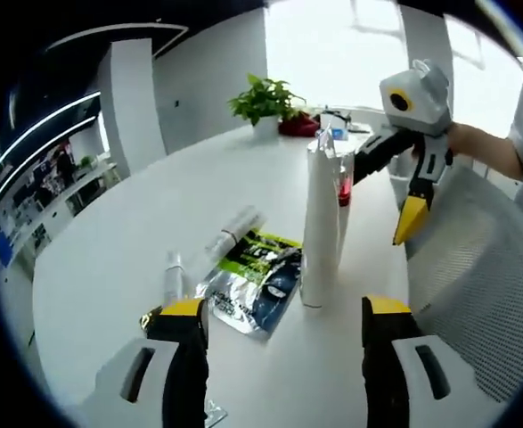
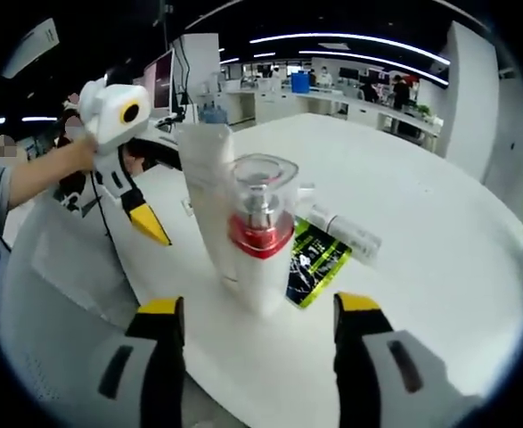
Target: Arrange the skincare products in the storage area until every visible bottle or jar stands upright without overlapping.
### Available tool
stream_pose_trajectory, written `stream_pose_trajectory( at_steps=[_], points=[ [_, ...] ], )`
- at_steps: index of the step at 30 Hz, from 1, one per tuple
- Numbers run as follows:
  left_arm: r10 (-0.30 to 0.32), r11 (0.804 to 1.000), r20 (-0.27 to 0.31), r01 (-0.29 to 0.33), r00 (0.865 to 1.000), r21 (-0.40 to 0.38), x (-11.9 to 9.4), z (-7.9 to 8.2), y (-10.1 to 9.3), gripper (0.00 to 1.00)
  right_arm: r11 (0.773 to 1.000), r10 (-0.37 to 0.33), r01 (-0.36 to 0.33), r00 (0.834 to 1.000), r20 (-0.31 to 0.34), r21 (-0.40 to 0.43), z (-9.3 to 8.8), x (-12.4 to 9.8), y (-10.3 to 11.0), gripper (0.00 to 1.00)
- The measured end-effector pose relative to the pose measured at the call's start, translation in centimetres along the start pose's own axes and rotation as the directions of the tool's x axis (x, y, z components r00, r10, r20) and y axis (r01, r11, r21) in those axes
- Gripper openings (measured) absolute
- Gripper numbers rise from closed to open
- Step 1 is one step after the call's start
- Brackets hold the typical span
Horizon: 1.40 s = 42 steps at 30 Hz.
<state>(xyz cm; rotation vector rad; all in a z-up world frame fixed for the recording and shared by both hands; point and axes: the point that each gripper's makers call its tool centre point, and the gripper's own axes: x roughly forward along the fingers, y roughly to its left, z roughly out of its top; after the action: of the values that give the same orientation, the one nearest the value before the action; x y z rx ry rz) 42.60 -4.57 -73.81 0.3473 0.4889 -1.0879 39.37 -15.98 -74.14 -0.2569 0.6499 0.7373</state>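
On the white round table (image 1: 110, 259) two bottles stand upright; both my grippers hang spread and empty. Next I judge: lift the lying clear tube (image 1: 233, 229).

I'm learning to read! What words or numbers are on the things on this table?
None can be read for sure.
Green and black packet: has printing, too blurred.
Lying tube: small print, too tiny.
Tall white tube: no words show.
Pump bottle with red collar: no words show.
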Motion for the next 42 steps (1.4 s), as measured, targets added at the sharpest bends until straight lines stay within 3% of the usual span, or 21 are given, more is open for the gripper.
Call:
stream_pose_trajectory(
  at_steps=[3,8,21,42],
  points=[
    [0.002,1.000,0.003,-0.002,1.000,-0.031,-0.6,0.1,-0.3,0.66,1.000,-0.002,0.002,1.000,0.004,-0.001,0.1,-0.2,0.2,0.72],
    [0.035,0.998,0.003,-0.034,0.999,-0.053,-1.5,0.1,-0.3,0.82,1.000,-0.007,0.007,1.000,0.011,-0.012,0.3,-0.5,0.4,0.75],
    [0.103,0.990,0.042,-0.099,0.994,-0.097,-3.8,0.9,-0.5,0.97,0.999,-0.036,0.037,0.999,0.019,-0.033,0.4,-1.3,0.5,0.79],
    [0.149,0.977,0.018,-0.145,0.989,-0.155,-5.5,0.0,-1.5,0.97,0.996,-0.035,0.038,0.999,0.029,-0.076,1.0,-2.3,1.5,0.97]
  ],
)
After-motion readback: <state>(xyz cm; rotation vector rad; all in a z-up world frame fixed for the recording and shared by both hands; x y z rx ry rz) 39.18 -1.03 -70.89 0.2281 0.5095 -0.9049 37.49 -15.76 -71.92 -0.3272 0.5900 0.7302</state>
